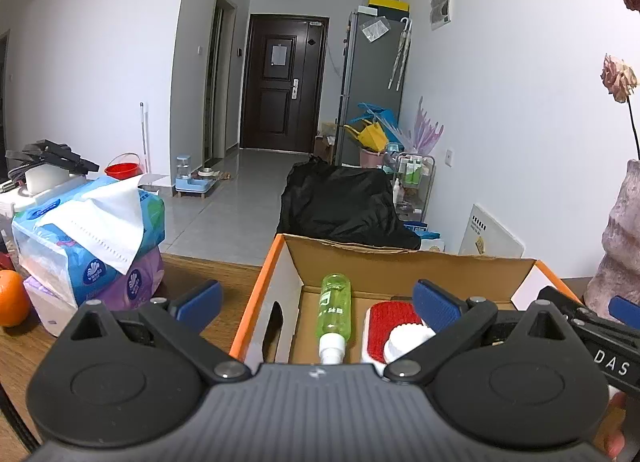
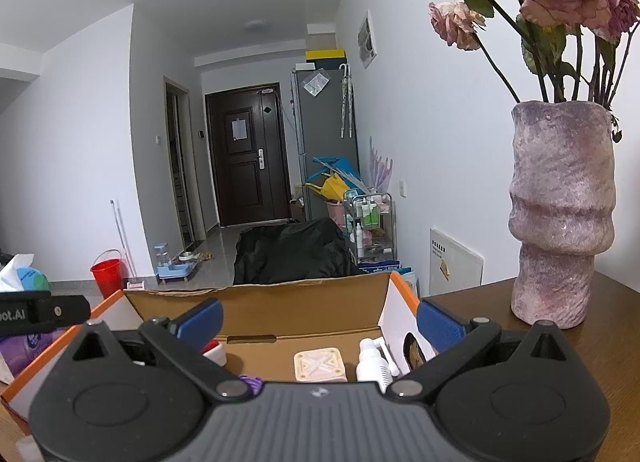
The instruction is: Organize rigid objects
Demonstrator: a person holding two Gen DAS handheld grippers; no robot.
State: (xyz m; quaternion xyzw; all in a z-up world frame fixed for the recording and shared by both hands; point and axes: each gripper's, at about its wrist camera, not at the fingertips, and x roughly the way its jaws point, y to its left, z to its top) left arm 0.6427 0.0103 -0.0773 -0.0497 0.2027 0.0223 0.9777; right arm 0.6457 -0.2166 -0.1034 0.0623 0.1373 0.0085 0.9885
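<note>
Corrugated cardboard box [image 1: 400,262], cylindrical green bottle [image 1: 335,308]

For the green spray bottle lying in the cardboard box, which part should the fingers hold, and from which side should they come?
Probably the middle of its green body, coming from above with the fingers across its width. The green spray bottle lies flat on the floor of the cardboard box, white nozzle toward the camera, with a wall on its left and the red brush on its right. The round, straight body gives parallel sides; the nozzle end is narrower.
</note>
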